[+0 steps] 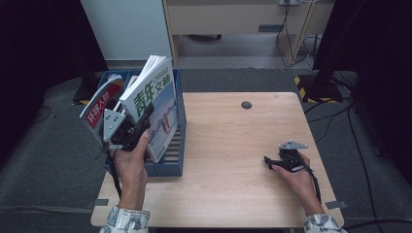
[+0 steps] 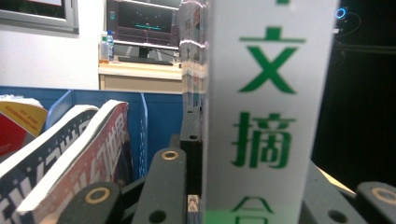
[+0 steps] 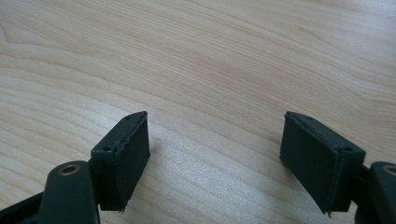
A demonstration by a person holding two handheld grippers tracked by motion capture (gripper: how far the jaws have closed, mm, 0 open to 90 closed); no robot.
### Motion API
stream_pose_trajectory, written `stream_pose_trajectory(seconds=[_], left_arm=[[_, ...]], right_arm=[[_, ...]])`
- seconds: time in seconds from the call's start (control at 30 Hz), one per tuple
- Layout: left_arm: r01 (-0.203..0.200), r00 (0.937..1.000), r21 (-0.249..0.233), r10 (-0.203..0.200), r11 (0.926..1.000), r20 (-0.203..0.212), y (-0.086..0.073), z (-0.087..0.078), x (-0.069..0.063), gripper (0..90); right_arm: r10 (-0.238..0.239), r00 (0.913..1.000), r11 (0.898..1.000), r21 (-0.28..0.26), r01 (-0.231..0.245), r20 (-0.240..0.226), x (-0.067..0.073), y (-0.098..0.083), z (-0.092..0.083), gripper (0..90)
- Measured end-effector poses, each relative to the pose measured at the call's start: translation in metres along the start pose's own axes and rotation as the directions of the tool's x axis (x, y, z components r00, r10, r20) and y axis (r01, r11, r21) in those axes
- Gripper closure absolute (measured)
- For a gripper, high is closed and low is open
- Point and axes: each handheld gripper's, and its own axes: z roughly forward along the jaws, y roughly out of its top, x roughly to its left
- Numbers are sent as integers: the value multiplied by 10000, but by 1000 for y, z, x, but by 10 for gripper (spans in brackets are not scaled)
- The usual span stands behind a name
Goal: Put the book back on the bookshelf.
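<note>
The white magazine with green characters [image 1: 154, 99] is standing tilted over the blue file rack [image 1: 180, 127] at the table's left edge, and you are clamping its lower part in your left gripper [image 1: 138, 127], jaws closed on it; in the left gripper view its spine [image 2: 268, 112] is rising upright between them. Beside it, a red-covered magazine [image 1: 101, 107] is leaning in the rack. Your right gripper [image 1: 271, 162] is resting on the wooden table [image 1: 228, 145], well apart from the rack, jaws spread wide and gripping nothing.
</note>
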Motion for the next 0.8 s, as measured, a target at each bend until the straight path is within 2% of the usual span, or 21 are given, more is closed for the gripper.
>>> stream_pose_trajectory(seconds=[0.27,0.4,0.67,0.8], left_arm=[[120,9998,-51,-121,9999,-130,-10,8,-2,738],[-65,9998,52,66,10000,-189,-13,12,-4,738],[-52,10000,60,52,10000,-71,-17,23,-6,737],[-170,9998,110,171,9998,-57,-19,28,-3,738]], right_arm=[[41,10000,10000,1,-41,21,0,0,0,241],[37,10000,10000,3,-37,19,0,0,0,241],[77,10000,10000,12,-77,8,0,0,0,241],[55,10000,10000,2,-55,14,-1,0,0,242]])
